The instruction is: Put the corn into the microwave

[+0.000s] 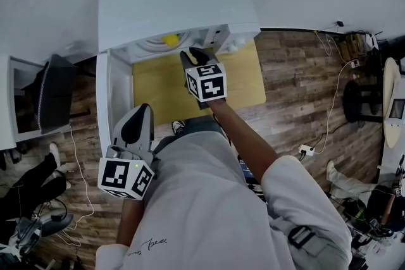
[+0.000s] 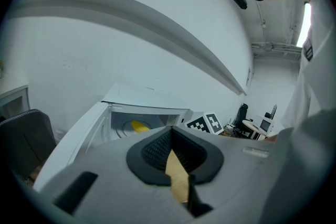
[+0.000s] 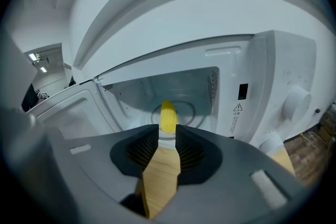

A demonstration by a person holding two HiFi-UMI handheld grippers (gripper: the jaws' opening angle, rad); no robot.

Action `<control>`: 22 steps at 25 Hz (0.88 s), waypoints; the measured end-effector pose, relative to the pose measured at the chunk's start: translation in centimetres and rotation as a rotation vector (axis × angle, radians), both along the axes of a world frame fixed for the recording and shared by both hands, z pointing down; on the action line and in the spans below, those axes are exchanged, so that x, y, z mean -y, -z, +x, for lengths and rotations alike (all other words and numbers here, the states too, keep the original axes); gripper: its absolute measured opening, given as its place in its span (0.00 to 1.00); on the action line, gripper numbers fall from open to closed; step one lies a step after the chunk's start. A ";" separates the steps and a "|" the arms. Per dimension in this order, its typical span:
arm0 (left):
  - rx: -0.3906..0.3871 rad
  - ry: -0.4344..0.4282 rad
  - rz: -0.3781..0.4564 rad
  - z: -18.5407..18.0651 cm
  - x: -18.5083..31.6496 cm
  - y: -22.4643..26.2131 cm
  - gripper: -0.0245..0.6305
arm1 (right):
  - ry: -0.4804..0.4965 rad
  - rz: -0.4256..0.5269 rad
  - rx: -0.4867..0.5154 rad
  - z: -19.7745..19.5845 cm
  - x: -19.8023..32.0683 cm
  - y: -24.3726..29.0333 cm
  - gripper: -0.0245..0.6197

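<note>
The yellow corn (image 1: 169, 40) lies on the glass turntable (image 3: 188, 111) inside the white microwave (image 1: 177, 3), whose door (image 1: 114, 98) hangs wide open to the left. My right gripper (image 1: 195, 56) hovers just before the oven's mouth, open, with nothing between its pads; in the right gripper view (image 3: 168, 131) the corn (image 3: 168, 117) shows beyond the gap. My left gripper (image 1: 142, 109) stays low beside the open door, shut and empty. Seen from the left gripper view (image 2: 171, 131), the corn (image 2: 139, 126) is a small yellow patch in the cavity.
The microwave stands on a light wooden table (image 1: 243, 82). Its control panel and knobs (image 3: 295, 102) are to the right of the cavity. A black chair (image 1: 57, 95) sits at the left. Cables and a power strip (image 1: 307, 150) lie on the wood floor at the right.
</note>
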State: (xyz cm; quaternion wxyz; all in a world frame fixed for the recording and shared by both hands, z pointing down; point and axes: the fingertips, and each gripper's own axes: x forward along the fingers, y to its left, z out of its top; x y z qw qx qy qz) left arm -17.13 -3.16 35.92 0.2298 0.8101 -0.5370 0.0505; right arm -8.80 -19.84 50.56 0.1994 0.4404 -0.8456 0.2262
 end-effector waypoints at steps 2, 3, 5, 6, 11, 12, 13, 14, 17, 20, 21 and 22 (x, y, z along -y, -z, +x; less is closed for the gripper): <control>-0.003 0.002 0.003 -0.1 -0.1 0.0 0.02 | 0.004 -0.002 0.006 0.3 -0.5 0.3 0.21; -0.003 0.002 0.005 -0.2 -0.1 0.0 0.02 | 0.004 -0.005 0.010 0.4 -0.7 0.5 0.20; -0.004 0.005 0.006 -0.3 -0.3 0.0 0.02 | 0.001 -0.015 0.023 0.8 -1.2 0.8 0.19; -0.005 0.007 0.006 -0.4 -0.3 -0.1 0.02 | 0.000 -0.022 0.030 0.9 -1.5 0.9 0.18; -0.008 0.013 0.000 -0.8 -0.5 -0.4 0.02 | -0.002 -0.047 0.053 1.5 -2.6 1.2 0.14; -0.008 0.015 0.000 -0.9 -0.4 -0.4 0.02 | -0.004 -0.048 0.053 1.7 -2.8 1.3 0.14; -0.007 0.016 0.000 -1.1 -0.4 -0.5 0.02 | -0.007 -0.048 0.054 1.8 -2.9 1.4 0.14; -0.005 0.017 -0.001 -1.2 -0.4 -0.5 0.02 | -0.010 -0.048 0.056 1.9 -3.1 1.5 0.12; -0.009 0.023 -0.004 -1.5 -0.6 -0.7 0.02 | -0.012 -0.055 0.065 2.3 -3.7 1.9 0.10; -0.013 0.028 -0.006 -1.7 -0.6 -0.8 0.02 | -0.011 -0.066 0.077 2.6 -4.4 2.0 0.09; -0.015 0.029 -0.006 -1.8 -0.6 -0.8 0.02 | -0.011 -0.070 0.080 2.7 -4.6 2.0 0.09; -0.017 0.030 -0.005 -1.9 -0.6 -0.8 0.02 | -0.010 -0.072 0.083 2.7 -4.8 2.1 0.08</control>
